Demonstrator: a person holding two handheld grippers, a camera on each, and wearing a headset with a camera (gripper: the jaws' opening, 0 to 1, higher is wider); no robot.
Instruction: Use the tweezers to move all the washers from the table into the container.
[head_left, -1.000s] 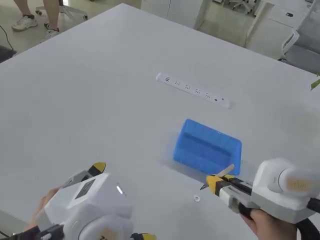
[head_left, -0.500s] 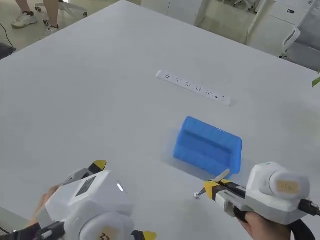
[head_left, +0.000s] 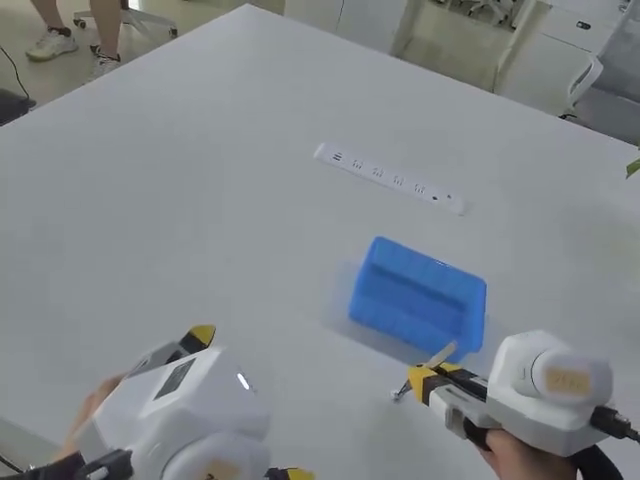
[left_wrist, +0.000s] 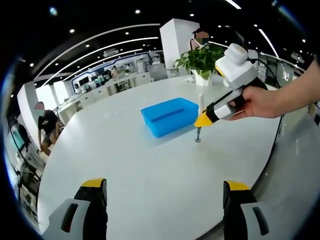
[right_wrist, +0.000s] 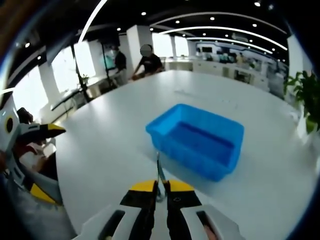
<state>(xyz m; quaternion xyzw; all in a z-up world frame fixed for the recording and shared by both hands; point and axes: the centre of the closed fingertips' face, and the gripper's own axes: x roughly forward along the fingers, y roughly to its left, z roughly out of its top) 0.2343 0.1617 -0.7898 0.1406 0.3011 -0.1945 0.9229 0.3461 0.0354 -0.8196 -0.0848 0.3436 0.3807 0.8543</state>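
One white table (head_left: 200, 200) carries the blue container (head_left: 417, 293). The left gripper (left_wrist: 164, 186) hovers idle, jaws wide apart. The right gripper (right_wrist: 160, 187) clamps the tweezers (right_wrist: 159, 172), tips down at a washer (left_wrist: 198, 141) lying on the table just beside the container. This looks like the pick; the next move likely needs a firm pinch, then a lift over the wall.

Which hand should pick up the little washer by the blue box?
Right. The right tongs hold the tweezers, whose tip is down at the washer beside the blue container. The left tongs are open, empty and farther back.
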